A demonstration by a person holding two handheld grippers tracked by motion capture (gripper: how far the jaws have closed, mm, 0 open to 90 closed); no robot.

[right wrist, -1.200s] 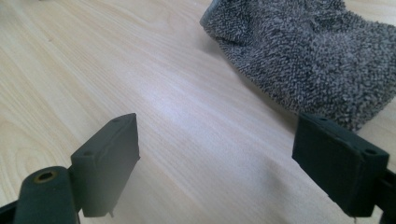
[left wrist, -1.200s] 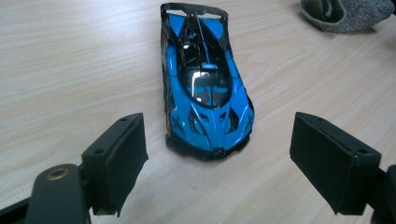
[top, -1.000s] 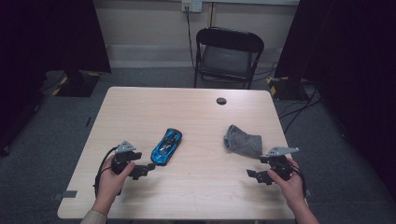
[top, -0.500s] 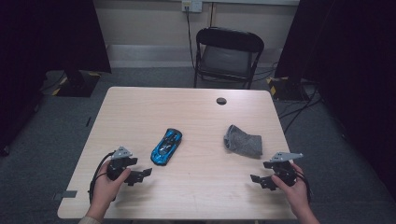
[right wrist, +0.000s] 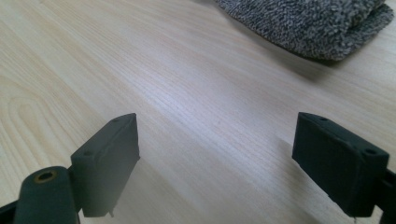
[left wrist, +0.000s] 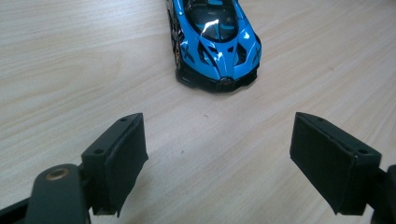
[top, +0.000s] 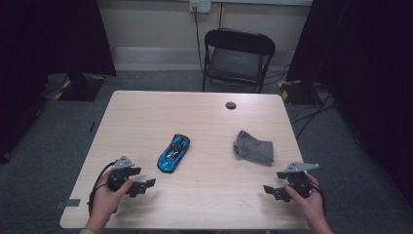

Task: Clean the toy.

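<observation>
while both hands sit near the front edge of the table (top: 146, 117), the left gripper (top: 144, 185) hovers low with its jaws spread wide and nothing between them. just ahead of it lies the blue toy car (top: 174, 152), nose pointing back toward the jaws; in the left gripper view the car (left wrist: 213, 39) sits a short way beyond the gap, slightly toward the right jaw, apart from both. over on the other side, the right gripper (top: 272, 190) is also released, jaws wide, holding nothing. the grey sock (top: 253, 146) lies crumpled on the table beyond it, near but not touching, and the right gripper view shows the sock (right wrist: 308, 23) up ahead.
</observation>
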